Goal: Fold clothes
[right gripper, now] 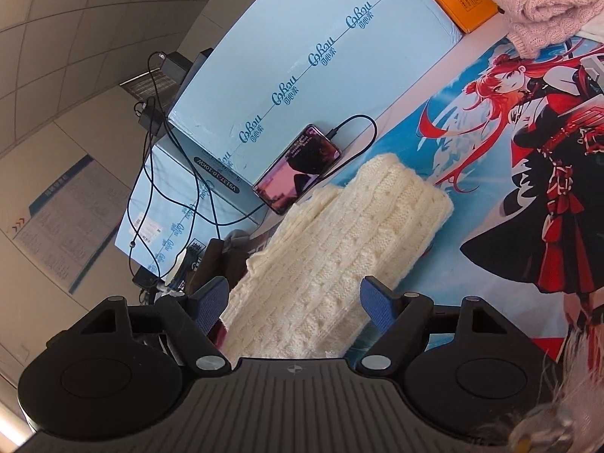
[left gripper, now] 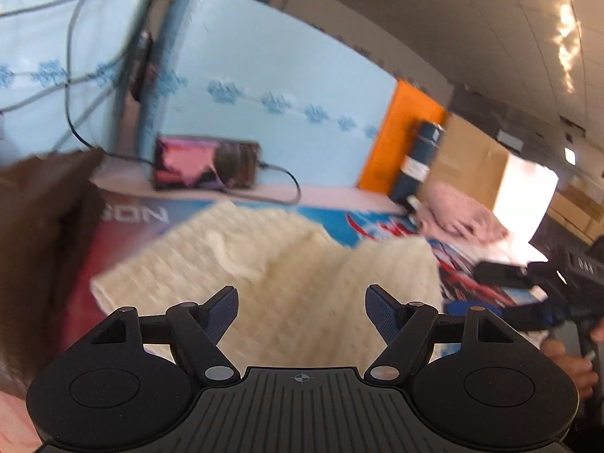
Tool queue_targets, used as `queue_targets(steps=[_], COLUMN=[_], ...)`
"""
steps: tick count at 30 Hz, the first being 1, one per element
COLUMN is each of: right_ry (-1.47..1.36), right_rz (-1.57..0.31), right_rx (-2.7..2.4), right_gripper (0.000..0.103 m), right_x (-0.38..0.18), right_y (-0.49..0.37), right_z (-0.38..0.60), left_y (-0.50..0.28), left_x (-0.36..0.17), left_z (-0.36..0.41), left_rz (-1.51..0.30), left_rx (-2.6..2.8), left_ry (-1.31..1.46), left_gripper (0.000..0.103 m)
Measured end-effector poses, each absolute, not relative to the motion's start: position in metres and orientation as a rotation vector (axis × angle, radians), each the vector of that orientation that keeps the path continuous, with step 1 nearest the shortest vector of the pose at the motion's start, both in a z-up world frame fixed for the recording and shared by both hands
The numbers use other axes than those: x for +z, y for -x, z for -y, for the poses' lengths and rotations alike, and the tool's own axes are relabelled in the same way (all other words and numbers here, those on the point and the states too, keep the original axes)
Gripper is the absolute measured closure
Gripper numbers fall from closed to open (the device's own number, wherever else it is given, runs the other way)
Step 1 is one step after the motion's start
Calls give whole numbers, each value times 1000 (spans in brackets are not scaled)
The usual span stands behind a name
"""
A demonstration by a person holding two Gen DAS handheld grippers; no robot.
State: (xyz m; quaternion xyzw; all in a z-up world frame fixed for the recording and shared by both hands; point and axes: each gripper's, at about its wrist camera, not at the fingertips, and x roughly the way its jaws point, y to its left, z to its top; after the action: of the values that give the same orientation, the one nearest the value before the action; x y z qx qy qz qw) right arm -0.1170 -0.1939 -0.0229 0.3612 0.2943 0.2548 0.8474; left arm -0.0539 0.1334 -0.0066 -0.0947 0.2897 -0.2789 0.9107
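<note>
One cream cable-knit sweater [right gripper: 332, 260] lies folded into a compact bundle on the bench, just in front of the charging phone [right gripper: 298, 168]. Left gripper [left gripper: 302, 315] and right gripper [right gripper: 294, 304] fingers are spread, grasping nothing. A pink knitted garment [right gripper: 543, 0] well beyond it looks bunched, probably unfolded.

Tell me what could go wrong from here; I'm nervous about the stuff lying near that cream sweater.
1. The phone and its charging cable lie right beside the cream knit sweater; a fold or drag could snag the cable and pull the phone along.
2. Both the left gripper and the right gripper have open jaws and grip nothing, so the loosely folded sweater may slump open.
</note>
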Motion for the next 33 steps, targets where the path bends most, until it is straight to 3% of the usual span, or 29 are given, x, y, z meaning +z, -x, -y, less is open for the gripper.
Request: queue_targets(steps=[1, 2, 3, 9, 15, 17, 18, 20, 21, 22, 23, 26, 29, 33], right_ry=[-769, -776, -783, -846, -847, -812, -802, -788, -782, -773, -760, -743, -713, -652], right_rz=[-622, -623, -624, -569, -473, -499, -527, -583, -608, -621, -626, -591, -557, -561], right_rx=[535, 535, 536, 577, 541, 462, 416, 337, 308, 290, 273, 272, 255, 247], right_gripper=[28, 28, 28, 28, 22, 22, 28, 51, 72, 86, 89, 91, 92, 91], right_x=[-24, -25, -26, -10, 13, 11, 6, -7, -14, -20, -25, -28, -24, -22], right_y=[117, 116, 116, 129, 165, 174, 177, 181, 182, 183, 185, 191, 189, 184], right_z=[195, 196, 197, 212, 240, 246, 249, 253, 255, 256, 257, 262, 267, 266], left_y=[54, 56, 59, 101, 131, 133, 133, 134, 135, 136, 137, 132, 119, 88], left_x=[-12, -15, -16, 16, 3, -7, -10, -14, -14, -12, -11, -1, 10, 13], left_z=[-127, -121, -117, -97, -51, -47, -46, -48, -51, -55, -59, -79, -100, -131], left_rz=[-629, -636, -625, -383, -442, -480, -490, -496, -486, -471, -454, -397, -347, -426], left_rx=[-612, -637, -663, -938, -1191, -1213, -1206, -1198, -1195, -1188, -1184, -1189, -1045, -509], left_ry=[187, 175, 167, 113, -112, -143, -153, -141, -124, -104, -79, 38, 128, 209], left_gripper=[39, 71, 80, 83, 82, 78, 77, 73, 69, 55, 38, 19, 12, 12])
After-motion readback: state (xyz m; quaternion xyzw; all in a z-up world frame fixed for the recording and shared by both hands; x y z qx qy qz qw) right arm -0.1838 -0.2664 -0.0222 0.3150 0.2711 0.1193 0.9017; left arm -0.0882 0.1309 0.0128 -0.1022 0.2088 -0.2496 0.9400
